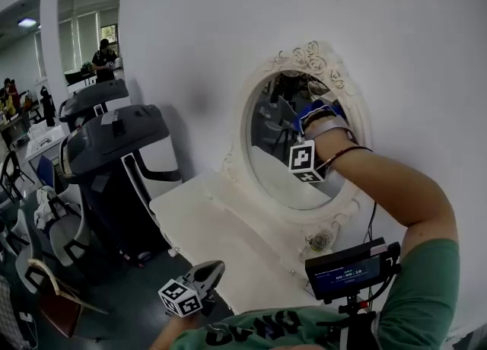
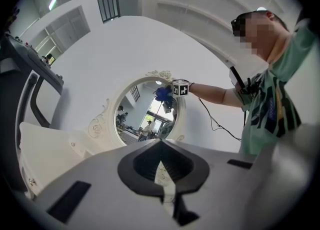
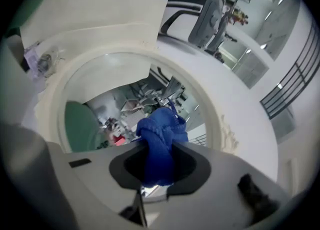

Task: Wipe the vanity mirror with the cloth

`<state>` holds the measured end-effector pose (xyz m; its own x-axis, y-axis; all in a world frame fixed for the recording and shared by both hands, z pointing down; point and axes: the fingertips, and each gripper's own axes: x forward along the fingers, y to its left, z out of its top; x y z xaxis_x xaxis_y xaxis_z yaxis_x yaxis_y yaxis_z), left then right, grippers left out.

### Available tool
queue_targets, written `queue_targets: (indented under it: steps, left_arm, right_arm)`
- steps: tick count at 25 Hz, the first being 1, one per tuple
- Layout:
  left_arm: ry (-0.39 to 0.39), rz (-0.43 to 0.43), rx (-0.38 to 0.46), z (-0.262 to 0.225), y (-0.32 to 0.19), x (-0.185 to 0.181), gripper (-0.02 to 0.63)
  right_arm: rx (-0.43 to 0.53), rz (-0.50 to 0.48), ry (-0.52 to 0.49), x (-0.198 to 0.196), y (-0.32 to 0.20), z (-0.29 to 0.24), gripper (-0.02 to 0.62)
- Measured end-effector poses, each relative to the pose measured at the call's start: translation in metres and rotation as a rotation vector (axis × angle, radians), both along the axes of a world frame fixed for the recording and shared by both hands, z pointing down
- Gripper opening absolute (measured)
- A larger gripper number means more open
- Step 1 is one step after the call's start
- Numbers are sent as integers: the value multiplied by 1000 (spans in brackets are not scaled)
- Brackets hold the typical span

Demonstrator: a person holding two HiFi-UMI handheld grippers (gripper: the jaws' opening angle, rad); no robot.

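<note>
**Hardly any print I can read**

I am looking down at the small screen (image 1: 346, 272) standing just in front of my chest. It is showing a row of pale digits on a dark blue ground. They seem to be reading 00:00:10, but they are too small for me to be sure.

My green shirt (image 1: 259, 331) is carrying dark lettering. It is lying upside down to me and partly cut off by the edge of the head view, so I am not managing to read it.

The left marker cube (image 1: 181, 297) on my left gripper (image 1: 213, 267) and the right marker cube (image 1: 303, 161) on my right gripper (image 1: 313, 115) are showing black-and-white square code patterns, not words.
</note>
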<state>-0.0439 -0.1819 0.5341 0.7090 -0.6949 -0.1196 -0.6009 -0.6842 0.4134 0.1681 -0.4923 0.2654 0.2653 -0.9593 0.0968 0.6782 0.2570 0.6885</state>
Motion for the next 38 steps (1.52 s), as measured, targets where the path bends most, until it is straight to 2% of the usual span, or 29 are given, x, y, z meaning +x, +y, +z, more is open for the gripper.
queue_targets:
  steps: [3, 5, 12, 15, 20, 22, 26, 29, 38]
  left_arm:
    - [4, -21, -7, 7, 0, -9, 6]
    - [4, -36, -15, 15, -3, -18, 6]
    - [22, -118, -59, 34, -7, -60, 6]
    - [27, -144, -77, 45, -9, -74, 6]
    - [36, -151, -84, 51, -17, -82, 6]
    - [30, -142, -77, 50, -19, -81, 6]
    - [27, -120, -65, 41, -21, -71, 6]
    - [29, -98, -50, 34, -22, -60, 6]
    - [11, -2, -4, 11, -16, -13, 6]
  right_arm:
    - [49, -188, 6, -61, -37, 8, 75]
    - [85, -239, 8, -91, -69, 14, 75]
    - [165, -296, 38, -159, -147, 17, 75]
    - [172, -269, 49, -169, -172, 20, 75]
    - [185, -255, 79, -166, -191, 24, 75]
    - [171, -257, 63, -163, -190, 25, 74]
    - [133, -157, 20, -143, -172, 22, 72]
    - [91, -80, 31, -113, -149, 25, 72]
    - [13, 48, 64, 8, -37, 23, 72]
